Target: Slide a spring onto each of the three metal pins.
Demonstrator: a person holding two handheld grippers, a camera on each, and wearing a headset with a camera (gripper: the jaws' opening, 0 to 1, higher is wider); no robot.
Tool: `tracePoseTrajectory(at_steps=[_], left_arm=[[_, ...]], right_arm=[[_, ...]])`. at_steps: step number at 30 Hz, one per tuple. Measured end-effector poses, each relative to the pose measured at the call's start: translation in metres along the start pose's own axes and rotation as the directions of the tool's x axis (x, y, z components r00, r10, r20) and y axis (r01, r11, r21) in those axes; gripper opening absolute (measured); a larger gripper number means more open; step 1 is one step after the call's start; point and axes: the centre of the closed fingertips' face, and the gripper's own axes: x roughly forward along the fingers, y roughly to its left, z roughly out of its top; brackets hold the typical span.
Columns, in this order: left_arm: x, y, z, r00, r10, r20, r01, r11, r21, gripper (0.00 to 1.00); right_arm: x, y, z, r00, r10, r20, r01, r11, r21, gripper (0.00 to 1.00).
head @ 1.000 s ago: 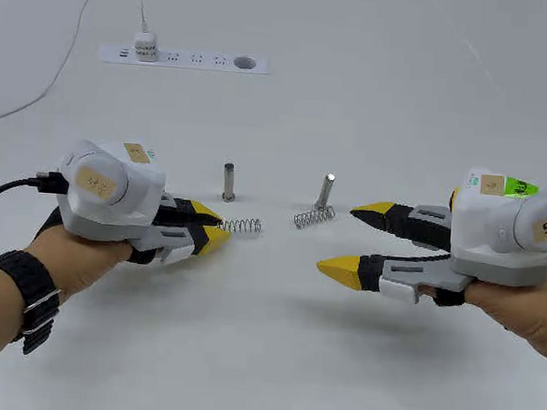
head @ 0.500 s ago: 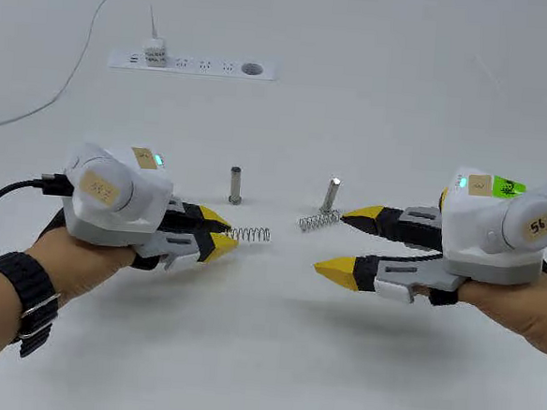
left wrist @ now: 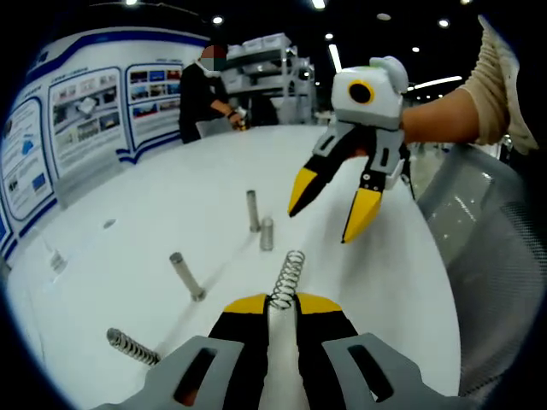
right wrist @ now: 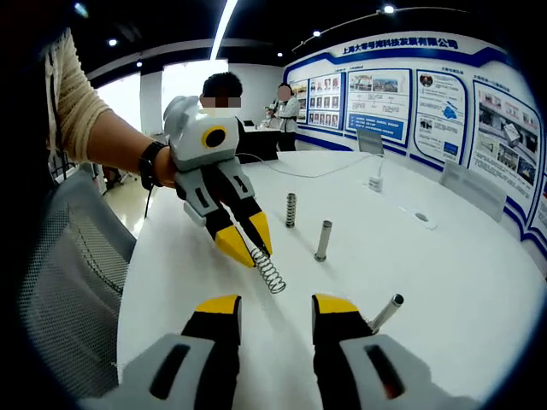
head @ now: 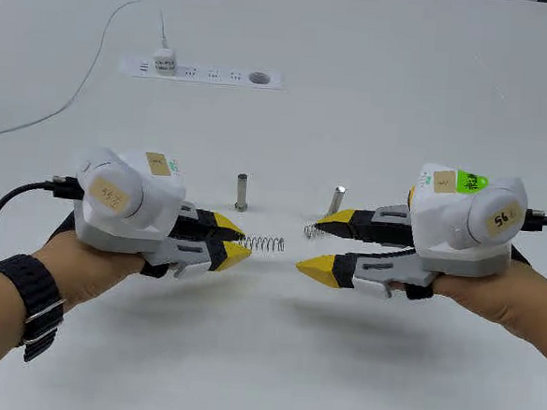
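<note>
The left hand-held gripper (head: 246, 242) is clamping one end of a thin coiled wire spring (head: 266, 244) between its closed yellow-tipped jaws. The spring is sticking straight out past the tips, level above the worktop (head: 263, 354) and pointing across at the right hand-held gripper (head: 308, 247). That one is facing it with its jaws standing apart, one pointed yellow tip above and one below, and the spring's free end is hanging just short of the gap.

In the left gripper view the coil (left wrist: 286, 278) is rising from the pinched tips toward the open right hand-held gripper (left wrist: 329, 213).

Beyond the spring, a smooth, grey, cylindrical metal pin (head: 242, 192) is standing upright on the plain white matte surface. A second pin (head: 337, 200) is leaning just behind the right hand-held gripper's upper jaw. The end of another spring (head: 307, 231) is peeking out beside that jaw's tip.

In the right gripper view a further spring (right wrist: 291, 209) is standing upright behind the left hand-held gripper; whether it is sitting on a pin, I cannot tell.
</note>
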Motion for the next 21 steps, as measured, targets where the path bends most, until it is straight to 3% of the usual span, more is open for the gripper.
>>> tracePoseTrajectory(at_steps=[21], left_arm=[[-0.002, -0.016, 0.011, 0.9993, -0.036, 0.009, 0.035, 0.999, 0.036, 0.11]], right_arm=[[0.017, 0.012, 0.001, 0.9951, 0.071, -0.069, -0.078, 0.992, -0.104, 0.20]])
